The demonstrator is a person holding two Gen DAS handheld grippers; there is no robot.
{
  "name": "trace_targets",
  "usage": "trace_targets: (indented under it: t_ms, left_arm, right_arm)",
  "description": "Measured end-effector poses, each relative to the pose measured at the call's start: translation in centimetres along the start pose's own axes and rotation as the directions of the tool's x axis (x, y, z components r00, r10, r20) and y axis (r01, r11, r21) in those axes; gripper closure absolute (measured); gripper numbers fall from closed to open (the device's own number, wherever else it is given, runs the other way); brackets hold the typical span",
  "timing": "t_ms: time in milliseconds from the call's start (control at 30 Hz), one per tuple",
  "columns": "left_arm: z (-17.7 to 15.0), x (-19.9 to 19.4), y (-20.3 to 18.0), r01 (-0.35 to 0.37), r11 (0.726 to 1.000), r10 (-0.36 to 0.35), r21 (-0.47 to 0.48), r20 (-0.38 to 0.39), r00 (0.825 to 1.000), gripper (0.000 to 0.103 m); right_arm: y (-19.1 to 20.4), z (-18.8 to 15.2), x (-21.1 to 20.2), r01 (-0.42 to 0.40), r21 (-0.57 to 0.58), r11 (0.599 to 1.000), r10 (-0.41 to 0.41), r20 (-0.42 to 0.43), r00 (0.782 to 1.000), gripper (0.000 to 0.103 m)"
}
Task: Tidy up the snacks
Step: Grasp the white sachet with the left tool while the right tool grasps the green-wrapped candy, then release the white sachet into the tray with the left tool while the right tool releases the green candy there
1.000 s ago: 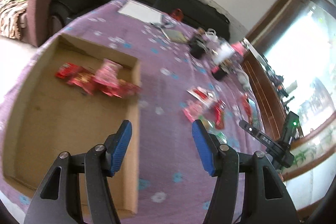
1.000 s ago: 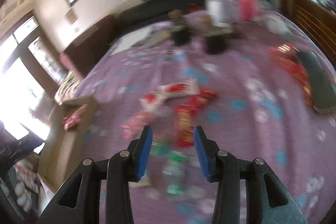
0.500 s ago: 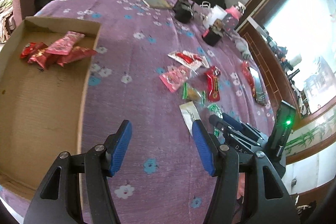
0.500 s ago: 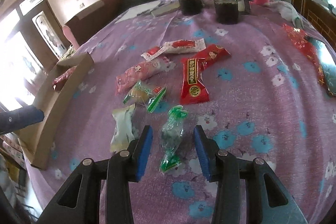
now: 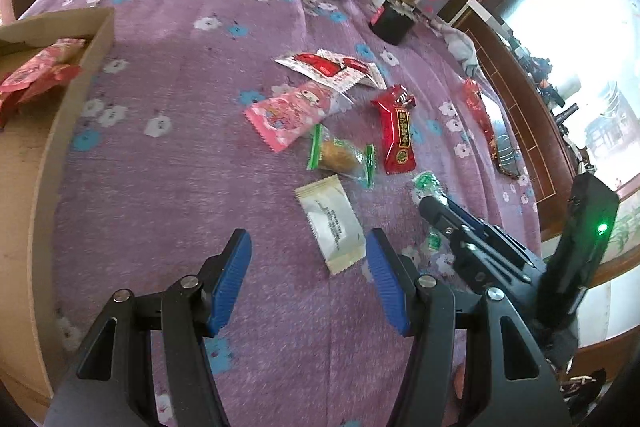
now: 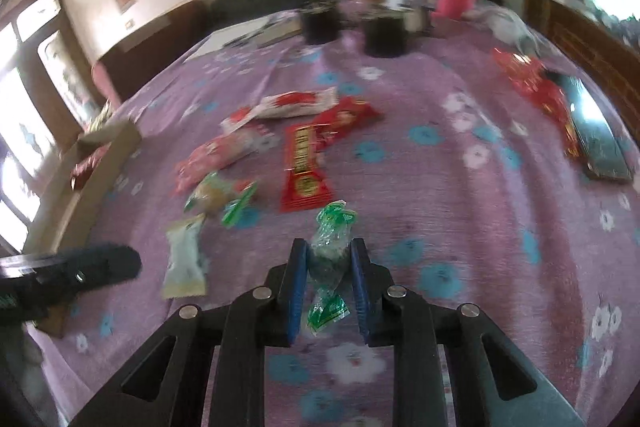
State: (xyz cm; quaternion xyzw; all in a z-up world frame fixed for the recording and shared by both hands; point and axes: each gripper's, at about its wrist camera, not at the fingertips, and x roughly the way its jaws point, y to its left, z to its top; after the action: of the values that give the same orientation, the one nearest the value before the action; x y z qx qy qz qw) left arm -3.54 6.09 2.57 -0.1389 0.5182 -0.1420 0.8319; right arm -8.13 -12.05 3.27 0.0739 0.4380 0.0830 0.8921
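- Left wrist view: the left tongs [image 5: 308,279] hang open over the purple flowered surface [image 5: 180,167], nothing between the blue pads; the white packet [image 5: 331,223] lies flat just ahead of them, nearer the right pad.
- Same view, loose snacks: a pink packet [image 5: 294,115], a green-ended cake packet [image 5: 340,157] and a long red packet [image 5: 398,131] lie near one another on the cloth. All look light, thin and crinkly; judged best taken across the padded middle, not by the slick sealed ends.
- Same view, container: the cardboard box [image 5: 68,99] stands at the left edge, open-topped, with red packets [image 5: 32,75] in its far corner; the rest of its floor in view is bare.
- Right wrist view: the right tongs [image 6: 329,291] have just been closing, and the green wrapped candy [image 6: 330,255] sits between the pads, which appear to press its clear, soft wrapper. The candy rests on the surface, its twisted ends free ahead of and behind the pads.
- Same view: such film is likely slippery; a hold on the filled middle should slide less than one on a twist. The picture is blurred, so firmness of contact is uncertain.
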Motion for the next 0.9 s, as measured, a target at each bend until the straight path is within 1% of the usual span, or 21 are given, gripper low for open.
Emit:
trace_targets:
  t_ms: [100, 233, 333, 367, 400, 433, 467, 500, 600, 700, 900]
  left_arm:
    - [0.3, 0.9, -0.9, -0.027, 0.999, 0.027, 0.028, 0.011, 1.000, 0.045]
    - [0.4, 2.1, -2.2, -0.055, 0.995, 0.054, 0.081, 0.022, 0.998, 0.045]
    - [0.1, 2.8, -3.2, -0.107, 0.984, 0.100, 0.140, 0.056, 0.993, 0.045]
    - [0.0, 2.9, -3.5, -0.126, 0.978, 0.116, 0.164, 0.067, 0.991, 0.047]
    - [-0.2, 2.9, -3.7, -0.159, 0.970, 0.146, 0.185, 0.084, 0.986, 0.053]
    - [-0.3, 3.0, -3.9, -0.199, 0.958, 0.181, 0.204, 0.102, 0.978, 0.077]
    - [-0.5, 3.1, -4.2, -0.237, 0.944, 0.214, 0.230, 0.118, 0.970, 0.080]
    - [-0.7, 2.9, -4.1, -0.240, 0.942, 0.215, 0.235, 0.128, 0.968, 0.080]
    - [-0.9, 2.3, -3.3, -0.198, 0.960, 0.176, 0.198, 0.122, 0.977, 0.081]
    - [-0.9, 0.7, -2.6, -0.149, 0.975, 0.128, 0.164, 0.135, 0.983, 0.081]
    - [-1.3, -3.5, -0.6, -0.084, 0.991, 0.063, 0.106, 0.187, 0.980, 0.081]
  right_arm:
    - [-0.8, 0.1, -0.1, -0.026, 0.038, 0.999, 0.026, -0.002, 1.000, 0.080]
    - [-0.5, 0.1, -0.1, -0.011, 0.024, 1.000, 0.011, 0.000, 1.000, 0.080]
    - [-0.5, 0.0, -0.2, -0.006, 0.022, 1.000, 0.006, 0.001, 1.000, 0.080]
    - [-0.4, 0.0, -0.1, -0.007, 0.023, 1.000, 0.007, 0.002, 1.000, 0.080]
    - [-0.4, 0.0, -0.1, -0.007, 0.024, 1.000, 0.007, 0.002, 1.000, 0.080]
    - [-0.4, -0.1, -0.1, -0.007, 0.025, 1.000, 0.007, 0.002, 1.000, 0.080]
    - [-0.4, -0.1, -0.1, -0.007, 0.024, 1.000, 0.007, 0.002, 1.000, 0.080]
    - [-0.4, -0.1, -0.1, -0.006, 0.024, 1.000, 0.006, 0.003, 1.000, 0.080]
    - [-0.3, -0.1, -0.1, 0.000, 0.019, 1.000, 0.000, 0.005, 1.000, 0.080]
    - [-0.4, -0.1, -0.1, 0.007, 0.021, 1.000, -0.008, 0.011, 1.000, 0.080]
    - [-0.5, -0.2, -0.2, -0.001, 0.025, 1.000, 0.001, 0.019, 1.000, 0.080]
